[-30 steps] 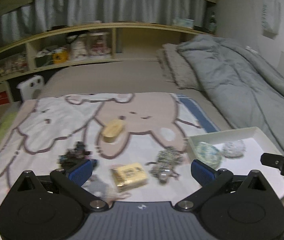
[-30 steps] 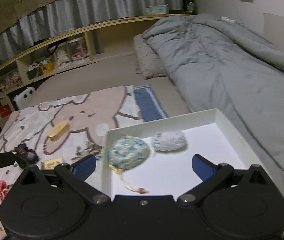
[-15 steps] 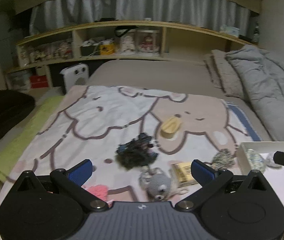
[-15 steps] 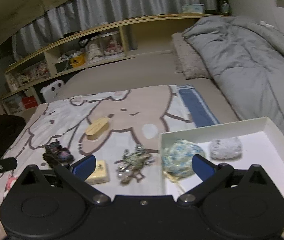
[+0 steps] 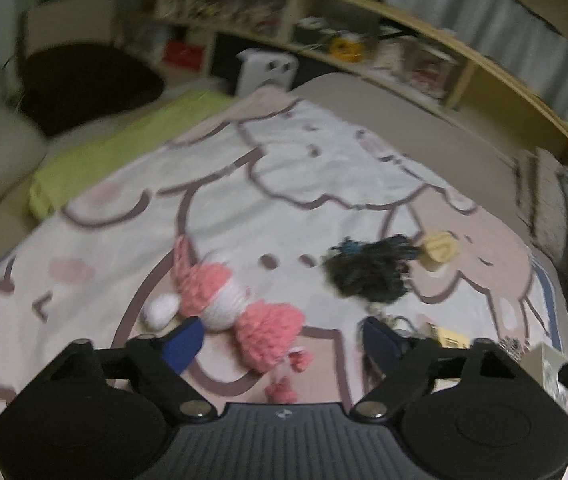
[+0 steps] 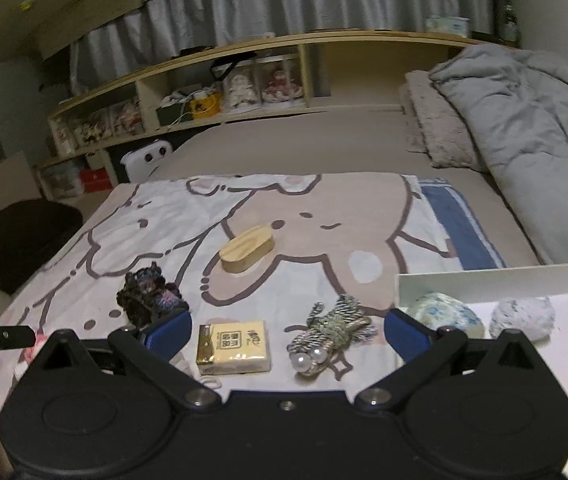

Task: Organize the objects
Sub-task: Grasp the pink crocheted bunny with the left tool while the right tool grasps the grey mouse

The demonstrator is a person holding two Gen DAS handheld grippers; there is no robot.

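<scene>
A pink and white knitted toy [image 5: 236,304] lies on the cartoon blanket [image 5: 284,184] between the jaws of my left gripper [image 5: 280,340]. The jaws are closing, and a gap shows beside the right pad. A dark knitted toy [image 5: 368,276] and a wooden oval box [image 5: 438,256] sit farther back. My right gripper [image 6: 286,328] is open over a yellow tissue pack [image 6: 234,346] and a striped knitted toy with pearl eyes [image 6: 330,328]. The white tray [image 6: 496,276] on the right holds a blue-white ball [image 6: 444,314] and a grey-white ball [image 6: 522,318].
A grey duvet [image 6: 524,120] and a pillow [image 6: 440,132] fill the right side of the bed. A cluttered wooden shelf [image 6: 244,84] runs along the back, with a white heater [image 6: 146,158] below. A black cushion [image 6: 24,232] and a green blanket edge [image 5: 124,132] lie left.
Both grippers swung left across the blanket. The left went from the tissue pack to the pink toy and its jaws narrowed. The right left the tray and now hangs over the tissue pack.
</scene>
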